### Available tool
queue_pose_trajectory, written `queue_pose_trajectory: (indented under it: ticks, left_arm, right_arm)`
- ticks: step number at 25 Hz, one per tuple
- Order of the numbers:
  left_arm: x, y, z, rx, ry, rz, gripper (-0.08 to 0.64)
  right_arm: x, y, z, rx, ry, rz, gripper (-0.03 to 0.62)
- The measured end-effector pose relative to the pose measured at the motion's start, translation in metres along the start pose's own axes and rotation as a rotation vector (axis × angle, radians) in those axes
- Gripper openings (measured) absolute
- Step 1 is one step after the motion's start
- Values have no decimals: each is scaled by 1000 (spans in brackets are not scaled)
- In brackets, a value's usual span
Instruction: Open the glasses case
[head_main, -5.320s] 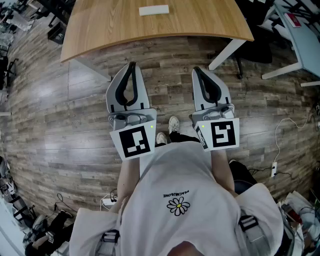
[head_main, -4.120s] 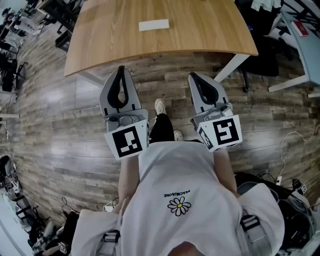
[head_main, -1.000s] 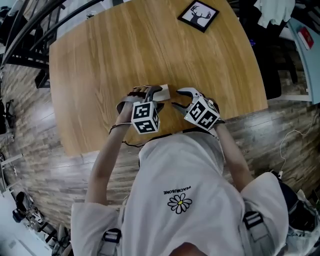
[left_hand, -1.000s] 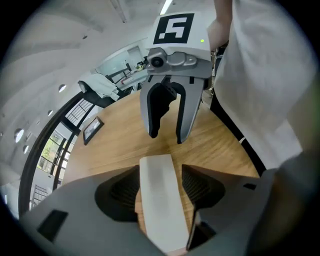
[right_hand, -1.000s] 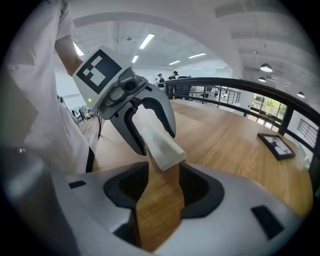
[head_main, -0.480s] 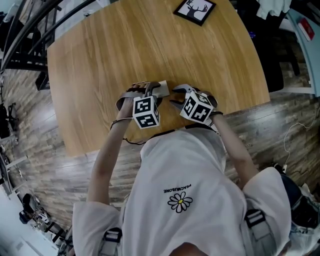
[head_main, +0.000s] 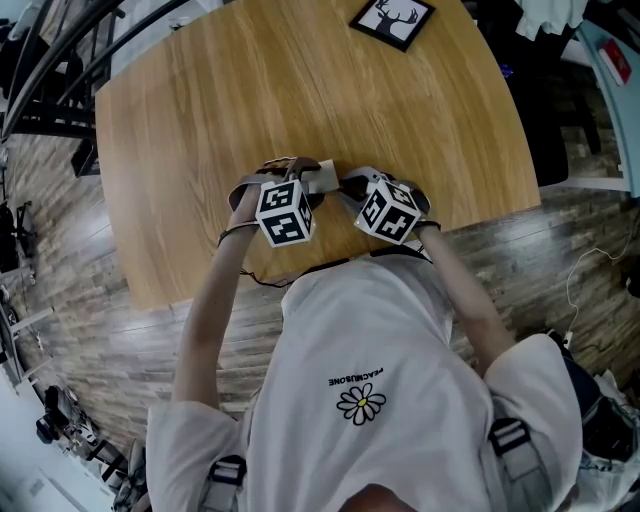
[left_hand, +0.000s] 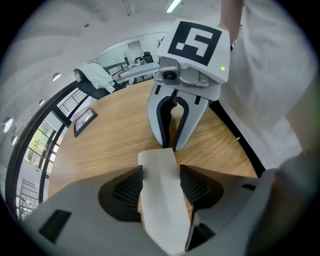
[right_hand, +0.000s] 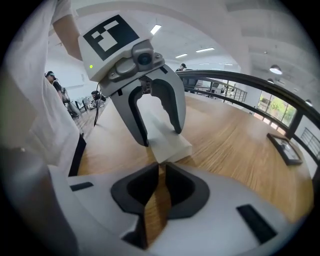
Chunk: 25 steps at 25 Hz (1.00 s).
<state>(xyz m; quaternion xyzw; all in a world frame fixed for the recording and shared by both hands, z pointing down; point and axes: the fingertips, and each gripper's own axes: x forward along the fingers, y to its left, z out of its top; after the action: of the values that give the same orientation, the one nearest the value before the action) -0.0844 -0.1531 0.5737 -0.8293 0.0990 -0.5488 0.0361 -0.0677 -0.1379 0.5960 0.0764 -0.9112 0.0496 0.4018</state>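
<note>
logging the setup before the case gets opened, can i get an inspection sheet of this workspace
surface: wooden table
job's things: white glasses case, looks closed, lying flat
clutter: framed deer picture at far edge
grippers: left tongs clamped across the case; right tongs closing at its end, nothing seen between them
cables: thin white cable on the floor, right
surroundings: plank floor, black railing
</note>
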Motion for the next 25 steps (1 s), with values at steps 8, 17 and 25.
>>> queue_pose_trajectory:
  ticks: [8, 17, 25]
  left_arm:
    - [-1, 2, 0, -40, -8, -64, 241]
    - [-4, 10, 1, -59, 15, -132, 126]
    - [5, 1, -2, 17, 95, 6, 266]
  right_arm:
    - [0, -1, 1, -39, -8, 0, 40]
    - [2, 1, -2, -26, 6, 0, 32]
    - [2, 0, -2, -18, 8, -1, 32]
